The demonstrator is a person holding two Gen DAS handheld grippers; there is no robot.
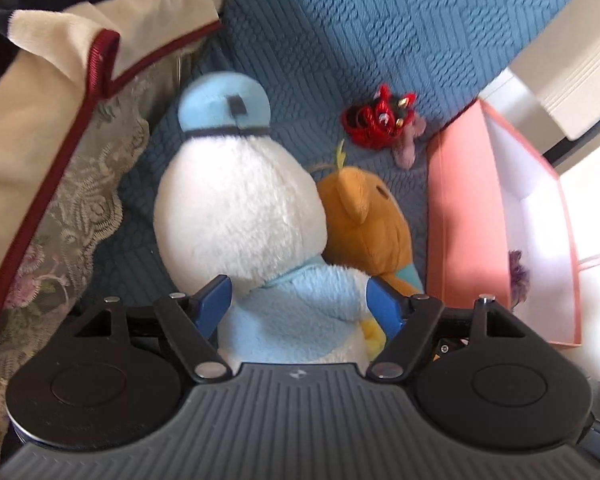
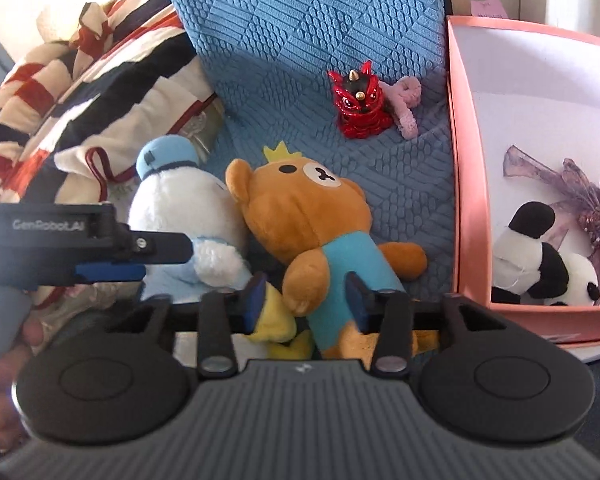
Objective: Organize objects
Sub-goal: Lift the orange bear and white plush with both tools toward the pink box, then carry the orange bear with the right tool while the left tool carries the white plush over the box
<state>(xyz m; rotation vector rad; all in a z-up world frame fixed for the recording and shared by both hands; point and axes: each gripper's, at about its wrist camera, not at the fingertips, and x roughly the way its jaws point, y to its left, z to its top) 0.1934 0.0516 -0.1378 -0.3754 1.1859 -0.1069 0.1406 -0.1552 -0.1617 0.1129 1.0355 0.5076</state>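
A white plush duck in a light blue cap and shirt point(image 1: 240, 204) lies on the blue sofa cover, also in the right wrist view point(image 2: 180, 208). My left gripper point(image 1: 300, 306) has its blue pads on both sides of the duck's body, closed on it. A brown plush bear in a blue shirt point(image 2: 312, 216) lies beside the duck, seen too in the left wrist view point(image 1: 364, 220). My right gripper point(image 2: 306, 296) is open with its pads either side of the bear's lower body. A red lion figurine point(image 2: 358, 104) and a pink chenille piece point(image 2: 406, 100) lie further back.
A pink box point(image 2: 464, 160) stands open on the right, holding a panda plush point(image 2: 540, 260) and a purple ribbon flower point(image 2: 592, 200). A striped blanket point(image 2: 80, 92) and a lace cushion point(image 1: 80, 184) are heaped on the left. The left gripper's arm point(image 2: 100, 248) reaches in from the left.
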